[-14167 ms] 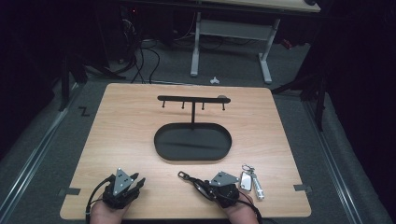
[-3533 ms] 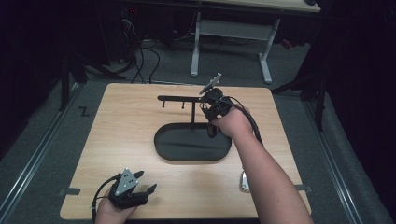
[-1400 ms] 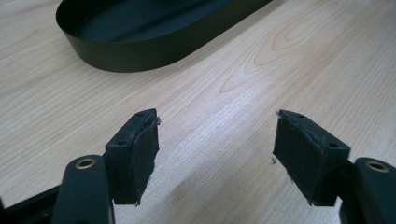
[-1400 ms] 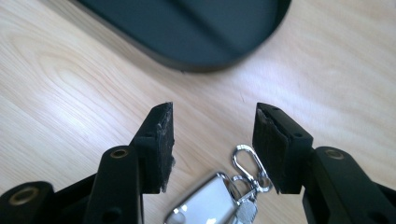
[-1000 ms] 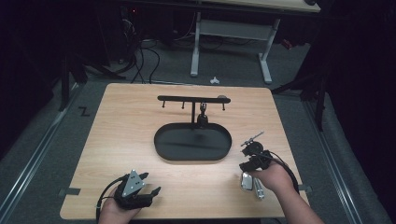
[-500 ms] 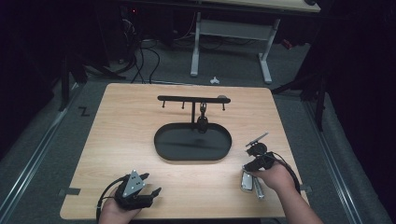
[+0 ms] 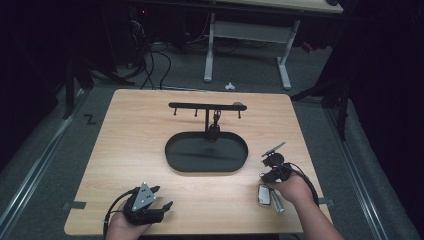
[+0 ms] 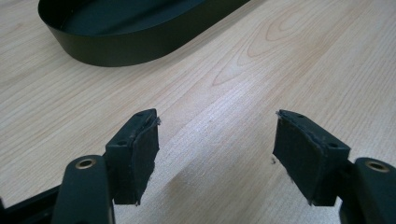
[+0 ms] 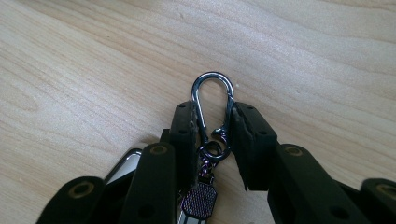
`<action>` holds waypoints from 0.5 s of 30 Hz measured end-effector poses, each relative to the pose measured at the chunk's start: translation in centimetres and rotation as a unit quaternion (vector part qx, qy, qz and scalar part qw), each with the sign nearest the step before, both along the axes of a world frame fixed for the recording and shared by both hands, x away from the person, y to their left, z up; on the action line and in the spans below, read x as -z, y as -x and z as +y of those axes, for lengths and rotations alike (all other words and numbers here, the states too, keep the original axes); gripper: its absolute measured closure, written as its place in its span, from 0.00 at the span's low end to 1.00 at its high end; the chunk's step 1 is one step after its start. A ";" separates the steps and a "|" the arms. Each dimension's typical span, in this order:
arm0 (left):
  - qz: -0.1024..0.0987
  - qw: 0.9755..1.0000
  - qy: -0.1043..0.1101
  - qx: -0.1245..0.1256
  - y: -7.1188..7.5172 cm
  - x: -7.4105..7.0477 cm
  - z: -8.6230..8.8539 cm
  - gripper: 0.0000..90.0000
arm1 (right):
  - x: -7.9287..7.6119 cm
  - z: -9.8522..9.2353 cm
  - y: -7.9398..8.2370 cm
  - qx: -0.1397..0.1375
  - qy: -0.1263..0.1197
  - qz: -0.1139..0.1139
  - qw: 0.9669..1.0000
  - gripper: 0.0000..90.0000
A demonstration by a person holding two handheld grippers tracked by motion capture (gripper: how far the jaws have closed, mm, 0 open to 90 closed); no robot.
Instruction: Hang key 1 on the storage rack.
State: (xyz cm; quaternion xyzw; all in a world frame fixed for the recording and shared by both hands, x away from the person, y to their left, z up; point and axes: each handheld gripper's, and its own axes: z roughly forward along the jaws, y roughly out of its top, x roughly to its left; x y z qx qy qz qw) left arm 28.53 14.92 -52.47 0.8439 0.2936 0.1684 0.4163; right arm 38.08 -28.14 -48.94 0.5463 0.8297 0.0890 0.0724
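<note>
One steel carabiner (image 9: 213, 101) (pear-shaped), seemingly pinched, right claw (image 9: 212, 140) closing.

Black oval tray (image 7: 235, 162), hook stand (image 7: 206, 106)

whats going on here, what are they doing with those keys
A person at a wooden table works a gripper in each hand. The right gripper has its jaws around the carabiner of a key bunch lying near the table's front right; they have just been closing and look to be touching its sides. One key set already hangs on the black hook stand over the oval tray. The left gripper rests open and empty at the front left.
</note>
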 end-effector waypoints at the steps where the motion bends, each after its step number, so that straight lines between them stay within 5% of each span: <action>1: 0.000 1.000 0.000 0.000 0.0 0.0 0.0 0.35 | 0.0 0.0 0.0 0.000 0.000 0.000 1.000 0.79; 5: 0.000 1.000 0.000 0.000 0.0 0.0 0.0 0.35 | 0.0 0.0 -0.1 0.000 0.008 -0.010 1.000 0.79; 12: 0.005 1.000 -0.003 0.003 -0.1 0.1 0.0 0.35 | -0.1 -0.7 -0.6 0.021 -0.022 0.010 0.999 0.67; 15: 0.003 1.000 -0.002 0.004 -0.1 0.1 -0.1 0.35 | -0.1 -0.7 -0.6 0.024 -0.016 0.007 1.000 0.69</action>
